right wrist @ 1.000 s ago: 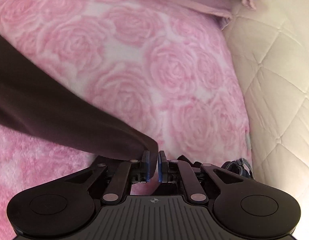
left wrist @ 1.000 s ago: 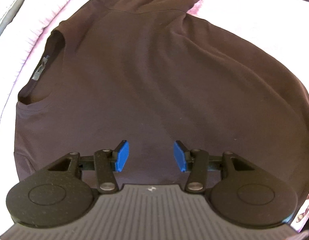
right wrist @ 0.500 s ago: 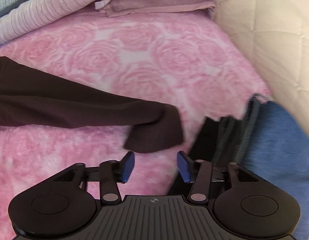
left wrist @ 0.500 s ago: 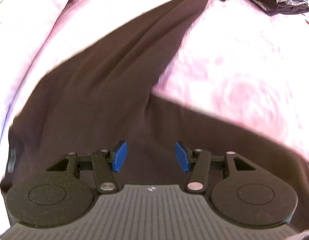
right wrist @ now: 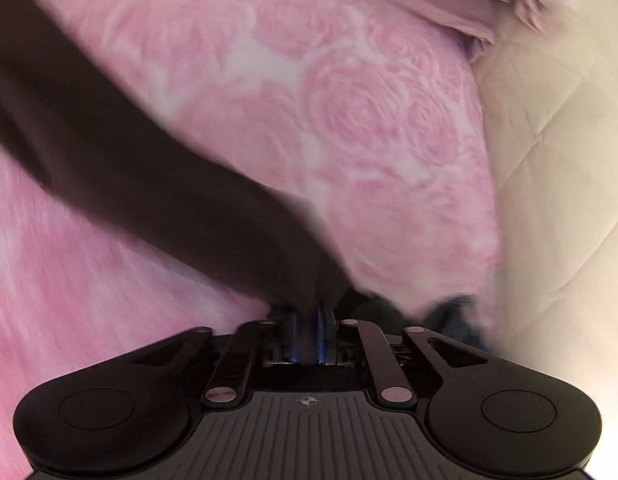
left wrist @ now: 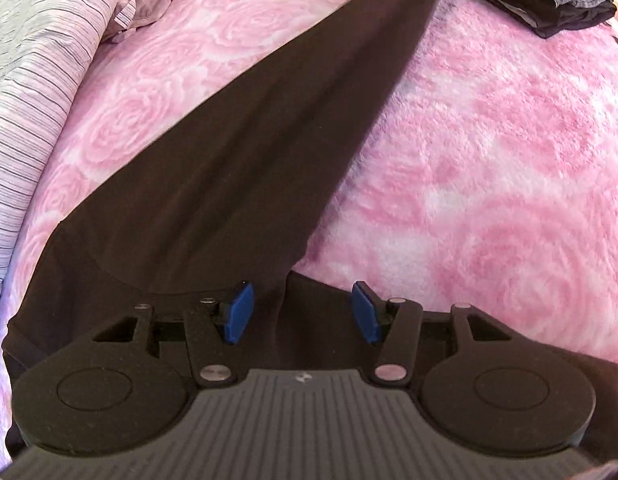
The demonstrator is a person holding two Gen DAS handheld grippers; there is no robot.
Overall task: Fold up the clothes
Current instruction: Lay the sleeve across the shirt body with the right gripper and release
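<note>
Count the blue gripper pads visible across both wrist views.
4. Left gripper: two pads, set apart over the brown shirt. Right gripper: two pads, closing on the shirt's sleeve end, blurred.

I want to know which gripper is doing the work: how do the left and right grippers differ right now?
The left gripper stands open above the brown shirt, its pads clear of the cloth. The right gripper is closing, its pads nearly together on the sleeve end. Both have blue pads and point down at the pink blanket.
</note>
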